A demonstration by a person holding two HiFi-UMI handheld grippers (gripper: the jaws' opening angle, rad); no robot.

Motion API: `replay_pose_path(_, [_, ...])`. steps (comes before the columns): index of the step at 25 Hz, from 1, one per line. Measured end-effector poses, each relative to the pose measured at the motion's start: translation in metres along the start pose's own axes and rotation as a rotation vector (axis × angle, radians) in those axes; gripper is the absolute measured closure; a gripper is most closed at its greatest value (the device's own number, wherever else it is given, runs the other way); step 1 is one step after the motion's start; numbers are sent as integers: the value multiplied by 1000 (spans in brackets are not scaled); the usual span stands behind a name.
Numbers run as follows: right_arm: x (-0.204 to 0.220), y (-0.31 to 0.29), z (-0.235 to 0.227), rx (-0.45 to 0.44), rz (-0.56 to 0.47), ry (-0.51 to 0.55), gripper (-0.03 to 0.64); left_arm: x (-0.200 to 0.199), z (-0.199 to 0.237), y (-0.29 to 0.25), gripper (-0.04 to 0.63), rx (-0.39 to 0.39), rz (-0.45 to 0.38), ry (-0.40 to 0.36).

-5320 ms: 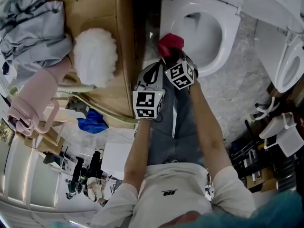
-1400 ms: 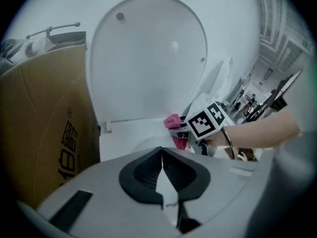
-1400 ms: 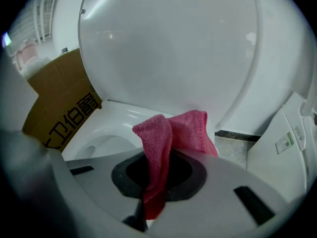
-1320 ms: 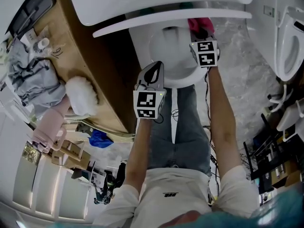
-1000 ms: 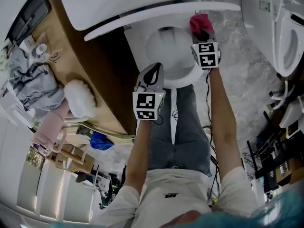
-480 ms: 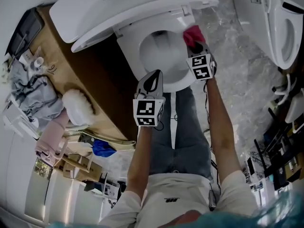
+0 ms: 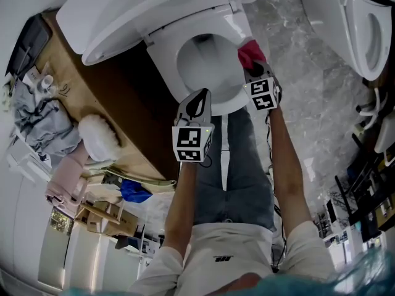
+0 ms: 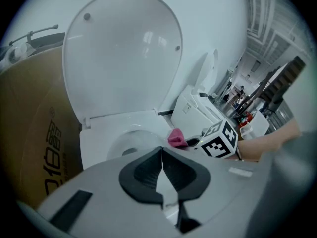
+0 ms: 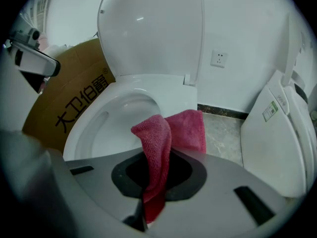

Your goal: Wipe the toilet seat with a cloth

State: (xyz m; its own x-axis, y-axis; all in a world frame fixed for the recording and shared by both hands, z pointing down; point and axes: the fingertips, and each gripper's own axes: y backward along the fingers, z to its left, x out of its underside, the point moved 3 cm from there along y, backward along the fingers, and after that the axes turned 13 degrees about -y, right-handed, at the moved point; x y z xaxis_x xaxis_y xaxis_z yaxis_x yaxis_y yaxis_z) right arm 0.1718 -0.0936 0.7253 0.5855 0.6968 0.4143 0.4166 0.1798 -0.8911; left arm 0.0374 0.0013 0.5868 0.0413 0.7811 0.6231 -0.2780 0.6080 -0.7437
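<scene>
My right gripper (image 9: 154, 180) has its fingers clamped on the crumpled pink microfibre cloth (image 9: 166, 130), held over the right rim of the white oval toilet seat (image 7: 229, 29), while my left gripper (image 8: 162, 168), near the seat's front, has its fingers closed together on nothing.

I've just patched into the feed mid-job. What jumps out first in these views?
The bright pink-red cloth stands out most, clamped in the right gripper over the right side of the white toilet. Behind the bowl, the large white lid stands raised. The left gripper is shut on nothing and hovers near the bowl's front edge.
</scene>
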Motion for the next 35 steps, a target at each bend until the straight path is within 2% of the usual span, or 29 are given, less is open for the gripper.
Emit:
replay_pose_path(28, [111,38,46,-20,60,-112,595,22,-49,10,581,101,30,-123])
replay_pose_path(35, [136,56,66,-56,148,-96,595,19,-56,24,581,113,22,-147])
